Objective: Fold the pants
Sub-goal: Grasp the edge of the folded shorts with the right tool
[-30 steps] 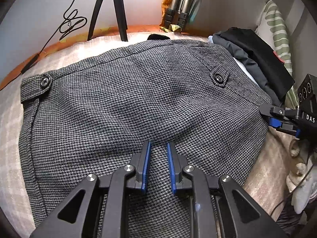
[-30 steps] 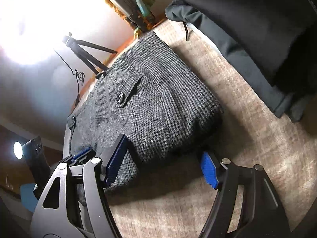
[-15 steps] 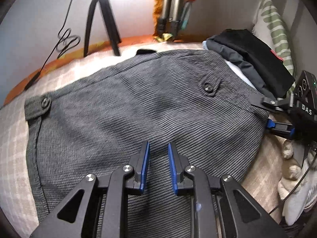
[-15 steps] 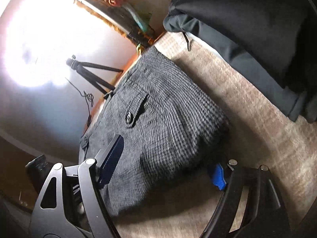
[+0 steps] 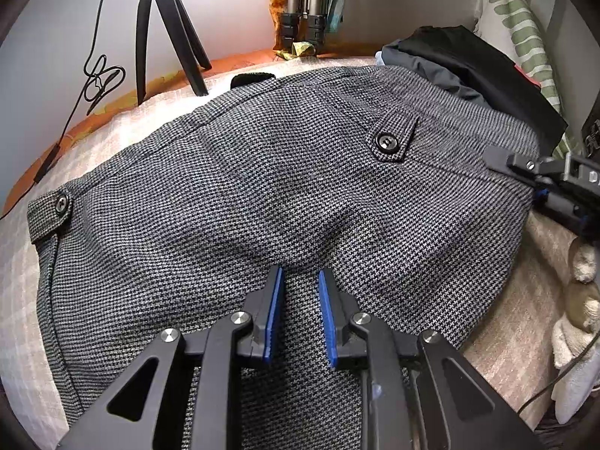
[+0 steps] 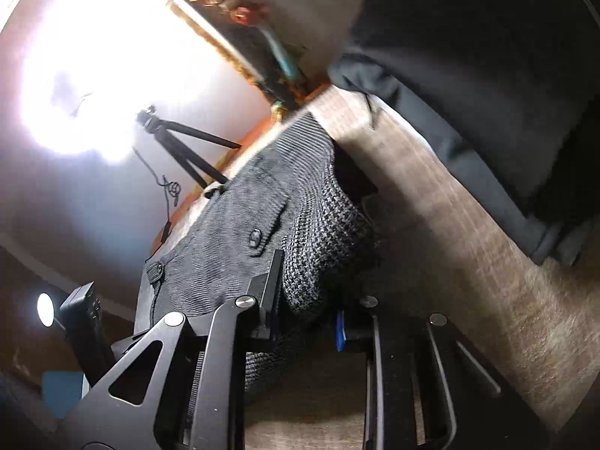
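Note:
Grey houndstooth pants (image 5: 262, 202) lie folded on the beige checked bed, waistband and two buttoned pocket flaps facing up. My left gripper (image 5: 300, 313) rests over the pants' near part, its blue-padded jaws a little apart with cloth showing between them; no pinch of cloth is visible. My right gripper (image 6: 307, 300) has closed on the right folded edge of the pants (image 6: 322, 232), one finger above the fold and one below. It also shows in the left wrist view (image 5: 540, 183) at the pants' right edge.
A stack of dark folded clothes (image 5: 472, 67) lies at the back right, next to a green striped pillow (image 5: 525, 26). A black tripod (image 5: 165, 26) and a cable stand by the far wall. A plush toy (image 5: 581, 300) lies at the right.
My right gripper has moved in and narrowed from wide open onto the pants' right folded edge, lifting it a little. My left gripper has stayed over the pants.

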`<state>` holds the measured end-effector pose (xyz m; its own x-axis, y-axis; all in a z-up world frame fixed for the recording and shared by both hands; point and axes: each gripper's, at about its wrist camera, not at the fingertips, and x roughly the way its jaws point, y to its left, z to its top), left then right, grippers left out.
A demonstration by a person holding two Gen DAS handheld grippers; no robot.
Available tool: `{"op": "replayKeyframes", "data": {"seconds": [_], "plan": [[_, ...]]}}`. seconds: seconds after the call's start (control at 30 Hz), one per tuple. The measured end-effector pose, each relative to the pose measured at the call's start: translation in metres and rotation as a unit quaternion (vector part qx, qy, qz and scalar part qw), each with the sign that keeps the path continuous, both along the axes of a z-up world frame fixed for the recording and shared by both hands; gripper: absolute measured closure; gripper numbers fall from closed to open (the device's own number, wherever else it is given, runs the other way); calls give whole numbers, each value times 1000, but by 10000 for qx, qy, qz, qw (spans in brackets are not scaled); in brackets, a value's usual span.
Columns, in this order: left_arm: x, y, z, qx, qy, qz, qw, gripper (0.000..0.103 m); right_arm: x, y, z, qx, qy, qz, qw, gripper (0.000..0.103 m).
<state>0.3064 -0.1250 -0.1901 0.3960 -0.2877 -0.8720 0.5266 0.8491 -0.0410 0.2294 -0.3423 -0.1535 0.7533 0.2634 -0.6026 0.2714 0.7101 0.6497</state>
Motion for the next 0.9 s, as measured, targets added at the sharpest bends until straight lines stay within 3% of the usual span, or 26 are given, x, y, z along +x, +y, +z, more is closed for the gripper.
{"op": "replayKeyframes", "data": {"seconds": [0.4, 0.73, 0.9], "plan": [[-4, 10, 5, -99, -33, 317, 9994, 84, 4, 15, 32, -459, -281, 370, 9979, 83], [-16, 43, 17, -386, -85, 473, 9981, 84, 11, 25, 41, -796, -178, 411, 9958, 84], [-22, 42, 2, -136, -79, 353, 9993, 84, 15, 32, 52, -902, -202, 474, 9946, 85]]}}
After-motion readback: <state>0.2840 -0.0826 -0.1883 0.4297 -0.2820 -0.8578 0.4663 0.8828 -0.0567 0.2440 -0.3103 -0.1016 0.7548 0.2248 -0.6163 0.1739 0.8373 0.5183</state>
